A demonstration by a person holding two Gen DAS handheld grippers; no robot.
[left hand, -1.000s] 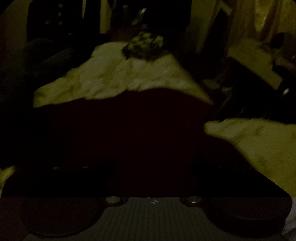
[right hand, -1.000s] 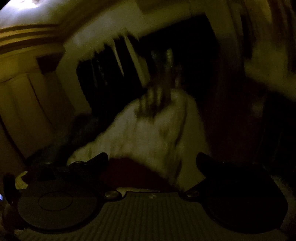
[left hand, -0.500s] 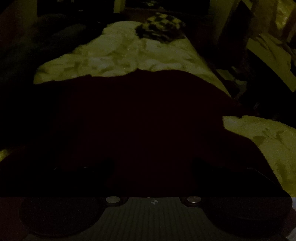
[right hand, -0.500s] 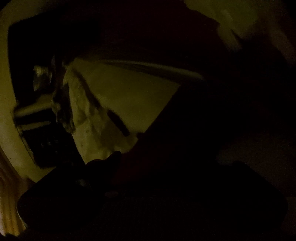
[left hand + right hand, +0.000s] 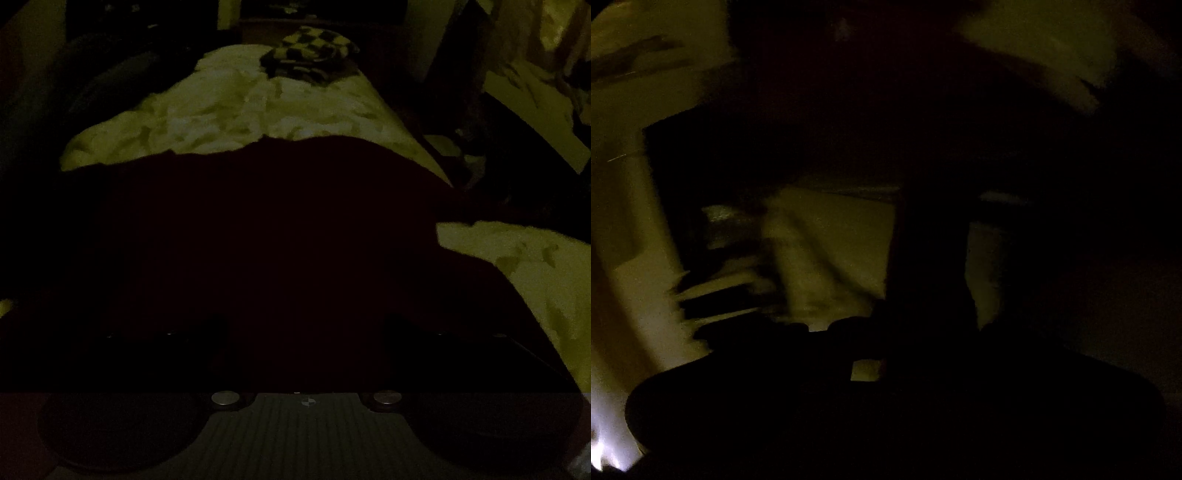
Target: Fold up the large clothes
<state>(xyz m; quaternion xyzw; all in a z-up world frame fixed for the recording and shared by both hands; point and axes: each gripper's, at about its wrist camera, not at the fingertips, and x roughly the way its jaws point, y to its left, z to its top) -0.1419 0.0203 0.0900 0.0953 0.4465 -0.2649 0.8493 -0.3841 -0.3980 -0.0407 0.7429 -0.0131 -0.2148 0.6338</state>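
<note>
The scene is very dark. In the left wrist view a large dark red garment [image 5: 277, 229] lies spread over a pale patterned bed cover [image 5: 258, 107]. My left gripper [image 5: 306, 332] hovers low over its near edge with its dim fingers [image 5: 207, 332] wide apart and nothing seen between them. In the right wrist view my right gripper [image 5: 923, 332] is a black silhouette, and a dark strip of cloth [image 5: 931, 258] hangs in front of it between the fingers. The view is blurred, so the grip is unclear.
A checkered black-and-pale cloth [image 5: 310, 51] lies at the far end of the bed. More pale bedding [image 5: 535, 266] lies at the right. Dark furniture and a lit pale surface [image 5: 528, 107] stand beyond the bed's right side.
The left gripper has moved lower and closer over the dark red garment. The right gripper has swung sharply; its view went from the bed to a dark, blurred close-up of cloth.
</note>
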